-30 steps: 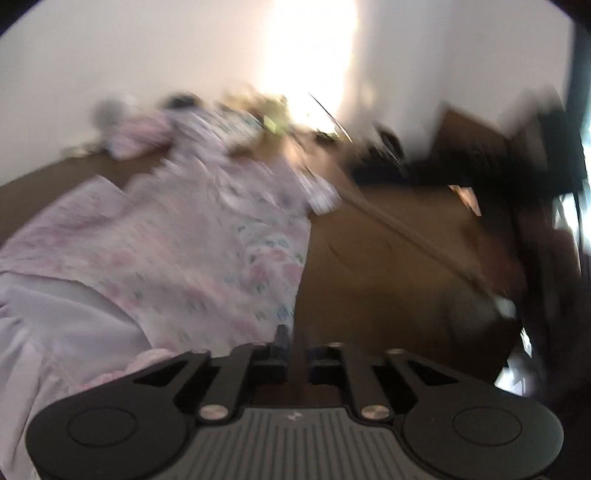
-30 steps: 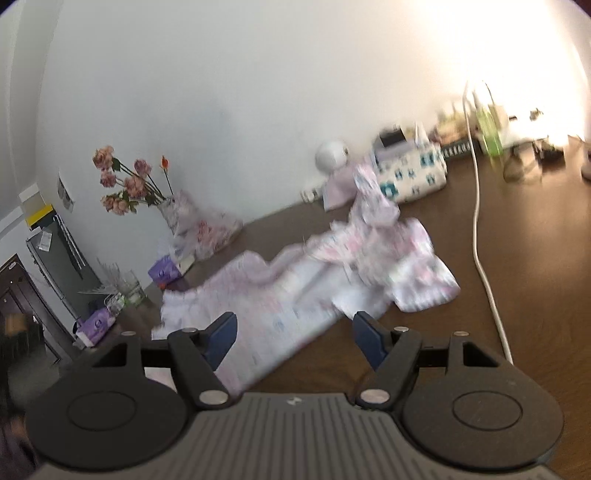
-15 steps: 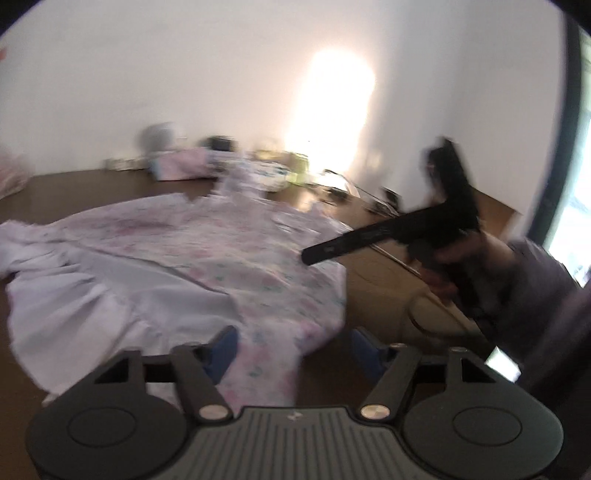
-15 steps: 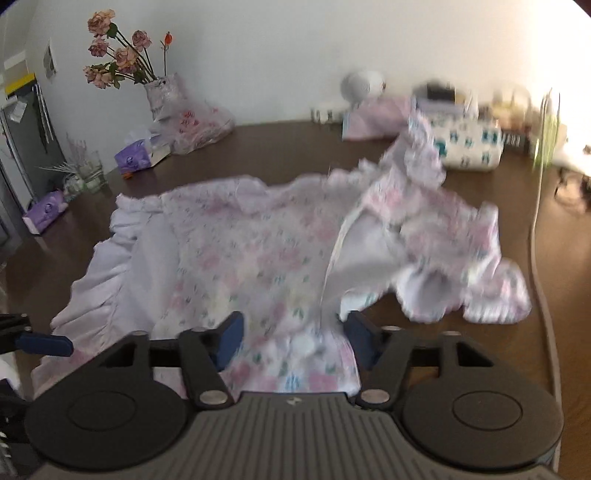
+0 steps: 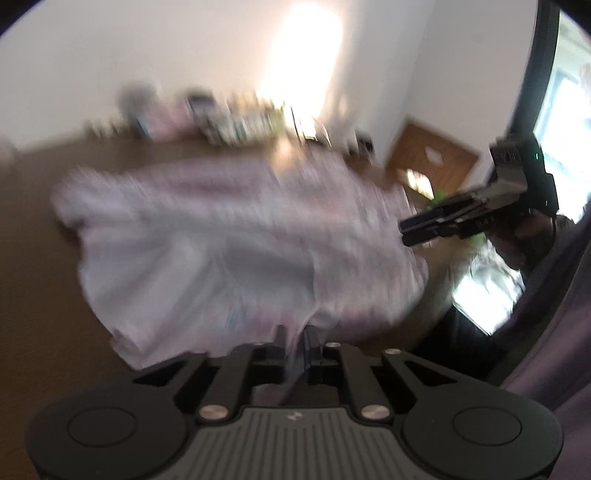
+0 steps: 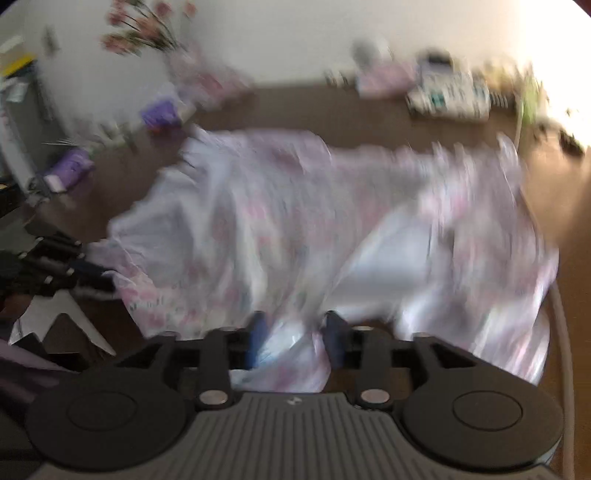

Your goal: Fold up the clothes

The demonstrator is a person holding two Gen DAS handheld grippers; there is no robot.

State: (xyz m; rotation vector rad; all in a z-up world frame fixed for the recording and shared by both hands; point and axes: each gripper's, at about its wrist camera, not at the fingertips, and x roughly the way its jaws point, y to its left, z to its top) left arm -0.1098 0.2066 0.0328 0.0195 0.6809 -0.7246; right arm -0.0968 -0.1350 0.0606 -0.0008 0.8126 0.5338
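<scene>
A pale pink floral garment [image 5: 229, 240] lies spread on the brown table [image 5: 37, 277]; both views are motion-blurred. My left gripper [image 5: 297, 341] is shut on the garment's near edge. In the right wrist view the garment [image 6: 295, 221] fills the middle, and my right gripper [image 6: 295, 332] has its blue pads closing around a bunched fold of the near hem, with a gap still between them. The left gripper shows at the left edge of the right wrist view [image 6: 88, 278], pinching the hem. The right gripper shows at the right of the left wrist view [image 5: 410, 230].
A vase of pink flowers [image 6: 147, 29], purple packets [image 6: 70, 168] and a patterned box [image 6: 450, 92] stand along the table's far side by the white wall. A white cable [image 6: 565, 332] runs down the right side. A wooden door [image 5: 432, 166] is beyond.
Both grippers came down onto the garment's near edge. The left went from open to shut on the cloth. The right narrowed around a fold of the hem.
</scene>
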